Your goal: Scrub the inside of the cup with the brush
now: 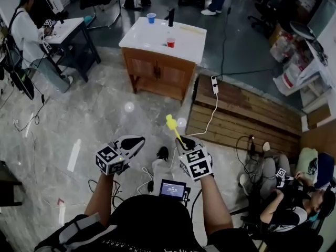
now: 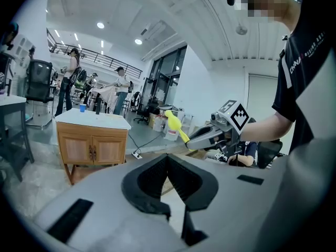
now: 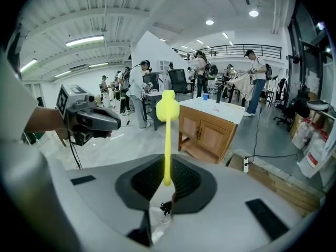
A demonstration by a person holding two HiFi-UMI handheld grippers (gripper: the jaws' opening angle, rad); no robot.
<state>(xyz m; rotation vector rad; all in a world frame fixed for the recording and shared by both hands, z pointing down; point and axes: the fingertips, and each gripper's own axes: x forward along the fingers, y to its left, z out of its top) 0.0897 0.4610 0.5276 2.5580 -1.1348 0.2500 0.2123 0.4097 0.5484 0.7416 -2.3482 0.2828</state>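
right tool (image 3: 167, 181) is pinching the brush (image 3: 167, 135) by the handle end. The yellow head sticks out ahead of its tips, angled up. left tool (image 2: 168, 166) is pressed together with nothing in it, sitting just left of the right tool. red cup (image 1: 170, 42) and blue cup (image 1: 151, 18) stand upright on the bench (image 1: 185, 40), well ahead of both tools and apart from the brush.
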